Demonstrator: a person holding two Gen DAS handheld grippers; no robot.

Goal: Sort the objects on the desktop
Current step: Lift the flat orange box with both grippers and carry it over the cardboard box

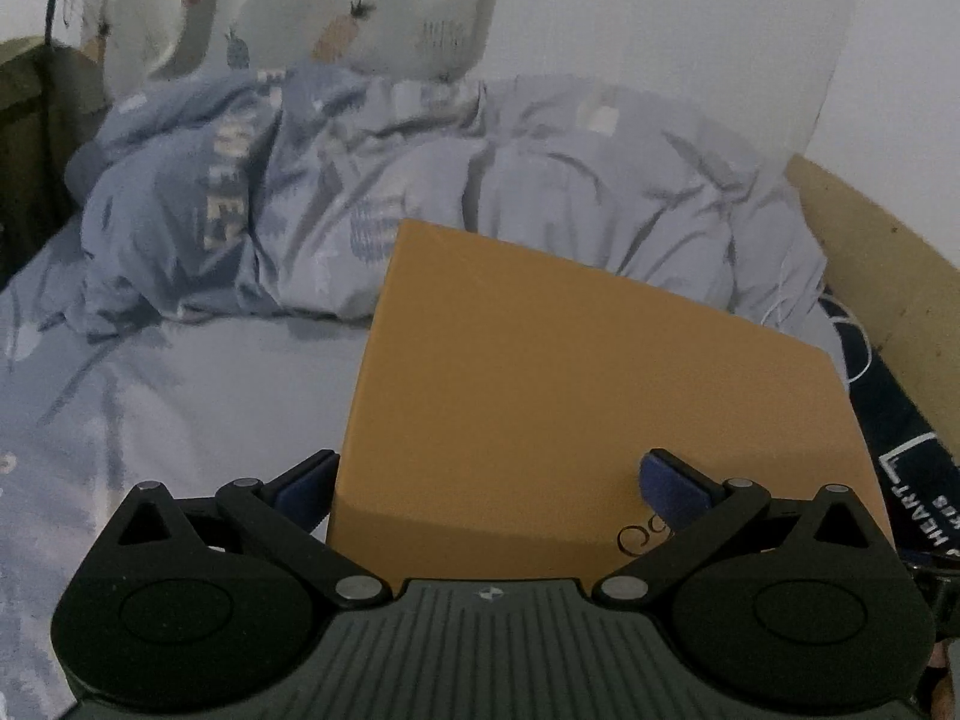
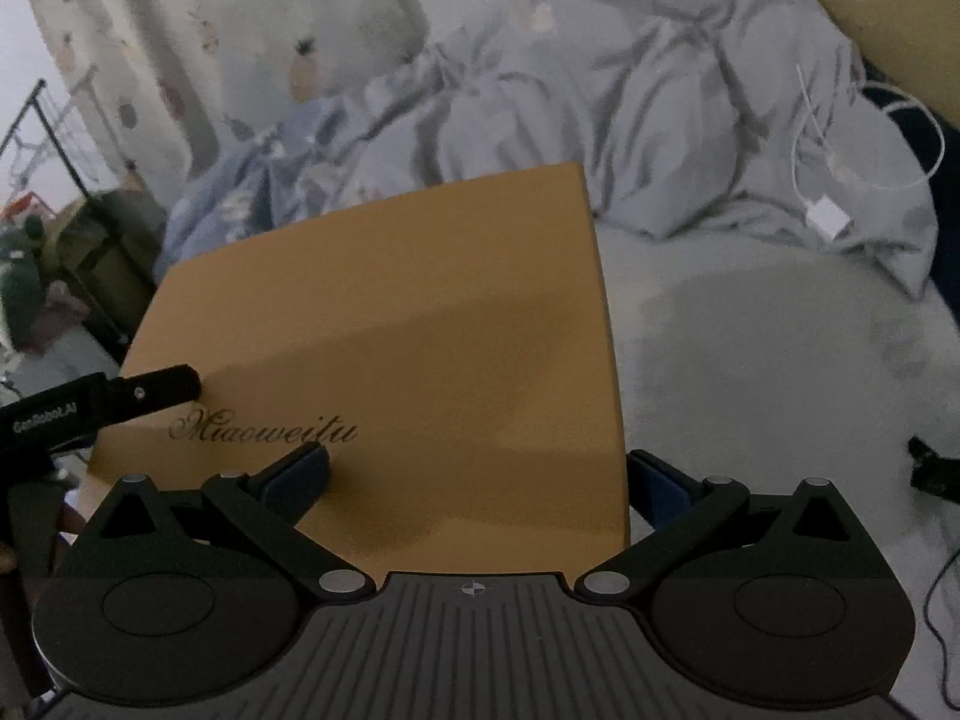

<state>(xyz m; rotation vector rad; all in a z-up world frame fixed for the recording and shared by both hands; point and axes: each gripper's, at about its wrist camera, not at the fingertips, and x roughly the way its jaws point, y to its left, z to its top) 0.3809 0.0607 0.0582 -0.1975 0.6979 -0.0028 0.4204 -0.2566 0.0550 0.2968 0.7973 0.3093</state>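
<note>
A flat orange-brown box with script lettering on its lid lies on the bed; it also shows in the right wrist view. My left gripper is open over the box's near left corner, one finger left of the edge, the other on the lid. My right gripper is open over the box's near right corner, one finger on the lid, the other just past the right edge. The left gripper's finger shows at the box's left edge in the right wrist view.
A crumpled grey-blue duvet fills the back of the bed. A white cable with a charger plug lies on it at right. A wooden headboard runs along the right. A pineapple-print curtain hangs behind. Clutter sits at left.
</note>
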